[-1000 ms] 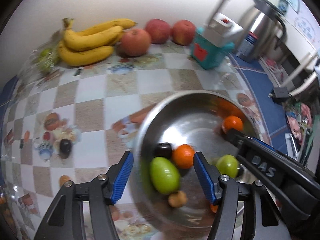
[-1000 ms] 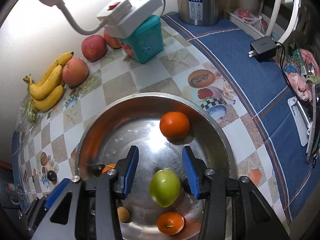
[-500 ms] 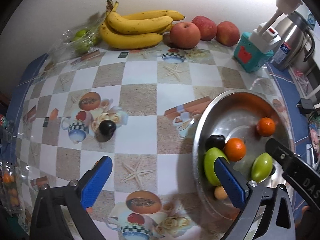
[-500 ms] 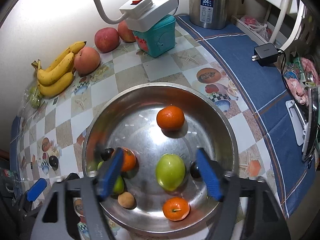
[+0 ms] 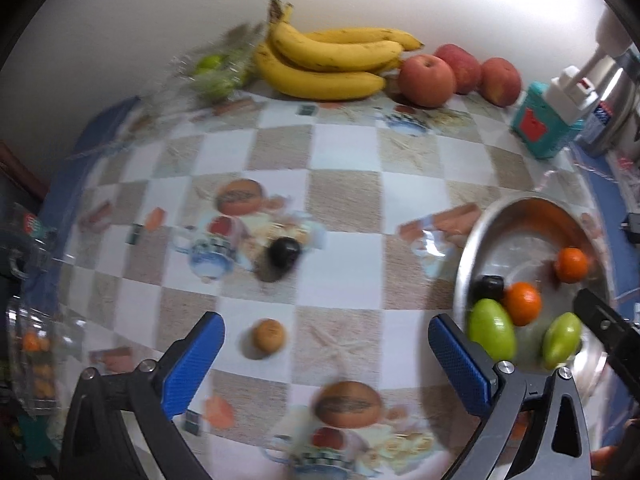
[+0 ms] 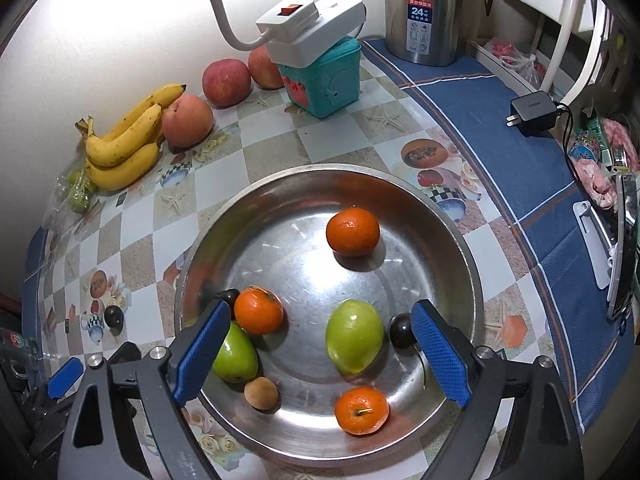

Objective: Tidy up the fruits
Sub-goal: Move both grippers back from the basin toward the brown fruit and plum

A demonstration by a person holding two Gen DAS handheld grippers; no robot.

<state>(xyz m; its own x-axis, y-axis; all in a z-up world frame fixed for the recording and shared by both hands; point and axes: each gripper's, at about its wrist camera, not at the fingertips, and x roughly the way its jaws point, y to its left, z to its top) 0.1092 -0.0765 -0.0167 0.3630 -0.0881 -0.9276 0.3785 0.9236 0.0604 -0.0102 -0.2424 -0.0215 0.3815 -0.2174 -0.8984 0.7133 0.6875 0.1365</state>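
A steel bowl (image 6: 460, 248) holds three oranges (image 6: 352, 231), two green fruits (image 6: 354, 336), a small brown fruit (image 6: 261, 393) and two dark plums (image 6: 401, 332). My right gripper (image 6: 320, 354) is open and empty above the bowl's near side. My left gripper (image 5: 326, 358) is open and empty over the tablecloth, left of the bowl (image 5: 480, 224). A small brown fruit (image 5: 269, 335) lies between its fingers on the table. A dark plum (image 5: 284, 252) lies farther ahead.
Bananas (image 5: 328, 64), three apples (image 5: 427, 80) and a bag of green fruit (image 5: 216, 74) line the wall. A teal box (image 6: 324, 80) with a white power strip, a steel kettle (image 6: 428, 8) and a charger (image 6: 534, 112) stand at the right.
My left gripper has swung left, away from the bowl, over the table; the loose brown fruit now lies between its fingers. My right gripper has opened wide and drawn back slightly.
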